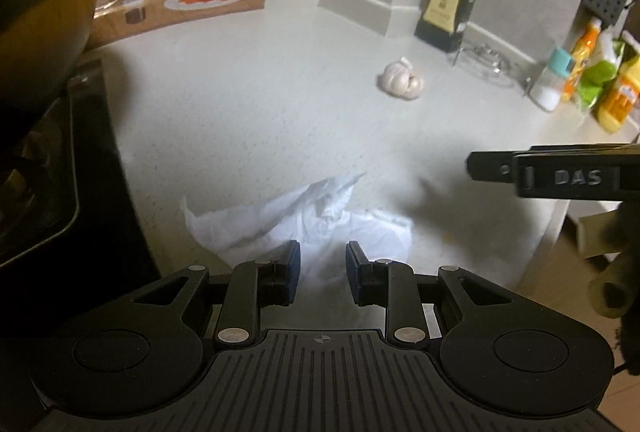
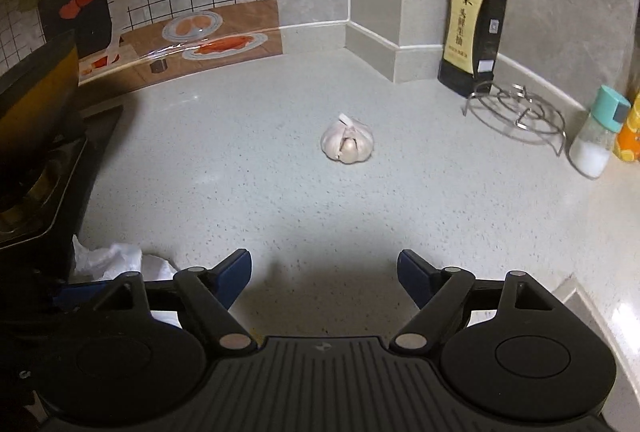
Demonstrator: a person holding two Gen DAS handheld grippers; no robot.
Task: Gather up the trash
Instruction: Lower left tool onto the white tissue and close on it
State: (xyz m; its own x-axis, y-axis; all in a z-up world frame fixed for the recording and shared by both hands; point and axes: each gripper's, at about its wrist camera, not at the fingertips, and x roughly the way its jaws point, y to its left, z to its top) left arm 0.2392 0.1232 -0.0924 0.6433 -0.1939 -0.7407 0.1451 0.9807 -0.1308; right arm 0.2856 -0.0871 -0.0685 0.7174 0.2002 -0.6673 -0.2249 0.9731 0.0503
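The crumpled white plastic bag point(image 1: 304, 220) is lying on the pale speckled worktop point(image 1: 248, 104) just in front of my left tool point(image 1: 323, 272), close to the black stove edge point(image 1: 80, 168), and I am taking it for the trash to be gathered. My left tool is standing partly open with nothing pinched; the bag's film is showing in the gap beyond its blue pads, but I cannot tell whether any of it is touching them. My right tool point(image 2: 324, 280) is gaping wide and empty over bare worktop, pointing towards the whole white garlic bulb point(image 2: 347, 144), which is sitting well apart from the bag; in the right wrist view the bag is only peeking in at the lower left. To do this step well, I am judging that the left tool should be coming down onto a raised, bunched ridge of the bag, not a flat single layer, and closing fully, since thin film is likely to slip out of a loose pinch. I should be keeping the right tool clear of the left one, which it is already flanking closely, and away from the dark soy sauce bottle point(image 2: 474, 32) and round wire trivet point(image 2: 520, 112) farther back.
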